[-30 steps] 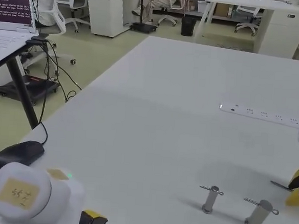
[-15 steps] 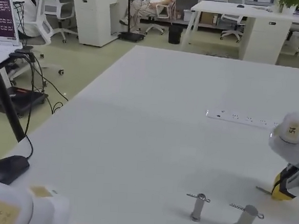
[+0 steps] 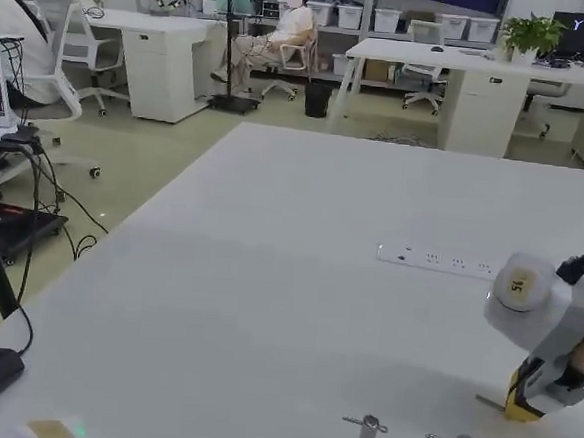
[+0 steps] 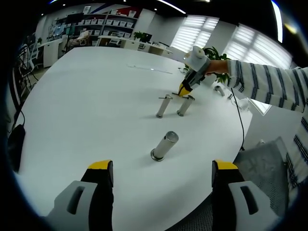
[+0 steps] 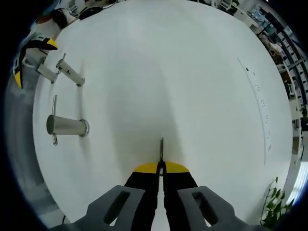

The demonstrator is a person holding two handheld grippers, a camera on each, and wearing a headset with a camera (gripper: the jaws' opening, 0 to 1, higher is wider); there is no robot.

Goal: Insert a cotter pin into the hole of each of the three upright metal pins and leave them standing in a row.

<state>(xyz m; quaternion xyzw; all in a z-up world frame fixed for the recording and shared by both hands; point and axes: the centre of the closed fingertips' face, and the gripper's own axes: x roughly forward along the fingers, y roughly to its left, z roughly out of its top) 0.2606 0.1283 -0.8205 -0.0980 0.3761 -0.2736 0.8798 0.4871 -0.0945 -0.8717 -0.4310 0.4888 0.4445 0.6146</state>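
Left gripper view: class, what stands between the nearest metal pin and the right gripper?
Two other upright metal pins stand there, side by side, in the left gripper view.

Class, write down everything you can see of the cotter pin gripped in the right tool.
The cotter pin is a thin, straight sliver of grey metal. Its rear end is clamped between the shut, yellow-tipped jaws of the right tool, and the rest sticks forward over the white table. It is well apart from the nearest metal pin. Whether its tip touches the table cannot be told.
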